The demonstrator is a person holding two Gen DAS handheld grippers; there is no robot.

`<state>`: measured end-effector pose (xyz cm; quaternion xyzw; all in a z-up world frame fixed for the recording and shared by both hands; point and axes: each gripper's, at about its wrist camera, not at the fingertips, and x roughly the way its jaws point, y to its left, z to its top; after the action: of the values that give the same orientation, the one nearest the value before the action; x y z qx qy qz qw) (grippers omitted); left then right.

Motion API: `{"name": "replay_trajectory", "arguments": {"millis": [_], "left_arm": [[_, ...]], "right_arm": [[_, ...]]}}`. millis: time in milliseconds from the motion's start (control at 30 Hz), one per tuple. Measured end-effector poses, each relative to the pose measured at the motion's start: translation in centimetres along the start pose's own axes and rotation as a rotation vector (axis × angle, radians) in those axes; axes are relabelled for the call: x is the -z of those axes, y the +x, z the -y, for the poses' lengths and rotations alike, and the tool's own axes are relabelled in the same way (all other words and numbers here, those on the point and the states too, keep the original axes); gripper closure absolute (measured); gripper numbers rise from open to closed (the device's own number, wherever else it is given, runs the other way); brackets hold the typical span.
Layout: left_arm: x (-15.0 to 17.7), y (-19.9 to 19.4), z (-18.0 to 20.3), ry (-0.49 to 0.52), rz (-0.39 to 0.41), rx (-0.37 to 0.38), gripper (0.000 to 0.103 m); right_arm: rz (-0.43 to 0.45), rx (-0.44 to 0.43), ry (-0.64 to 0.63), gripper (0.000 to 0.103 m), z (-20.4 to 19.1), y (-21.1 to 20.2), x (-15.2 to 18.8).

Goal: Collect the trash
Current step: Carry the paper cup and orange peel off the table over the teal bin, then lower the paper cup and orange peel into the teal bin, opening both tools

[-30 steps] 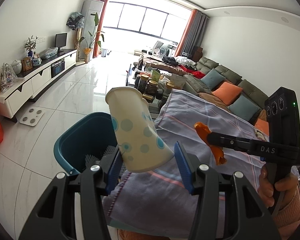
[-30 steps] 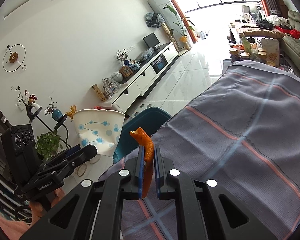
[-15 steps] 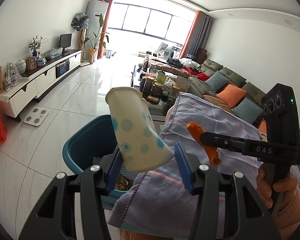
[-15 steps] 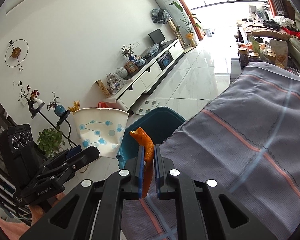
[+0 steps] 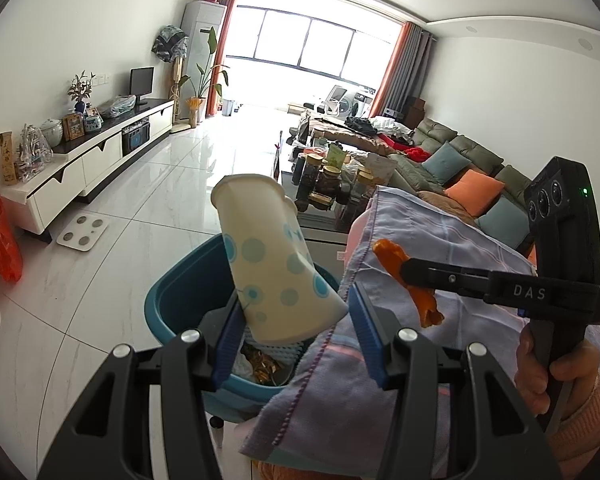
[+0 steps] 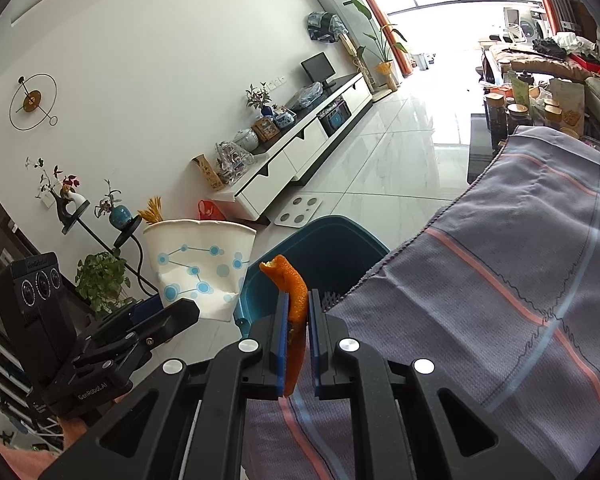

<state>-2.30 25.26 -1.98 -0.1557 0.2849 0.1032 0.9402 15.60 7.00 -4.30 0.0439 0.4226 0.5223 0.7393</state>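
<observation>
Left wrist: tongs tilted downward, gripping cup

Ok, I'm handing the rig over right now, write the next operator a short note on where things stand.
Left gripper: shut on the paper cup, held tilted above the teal bin.
Right gripper: shut on the orange peel, over the striped cloth's edge beside the bin.
Done: both pieces picked up; some trash already lies in the bin.
Left: release the cup, then bring the peel over the bin and drop it.
</observation>
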Motion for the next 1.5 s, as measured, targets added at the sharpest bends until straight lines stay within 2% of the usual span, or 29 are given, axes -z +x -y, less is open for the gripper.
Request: {"name": "replay_trajectory", "arguments": {"millis": [1500], "left_arm": [[0.1,3.6,-2.3,-0.040,-0.058,-0.045,0.051]], "right_arm": [[-0.084,-0.007,0.044,0.093,-0.1,5.6,-2.0]]}}
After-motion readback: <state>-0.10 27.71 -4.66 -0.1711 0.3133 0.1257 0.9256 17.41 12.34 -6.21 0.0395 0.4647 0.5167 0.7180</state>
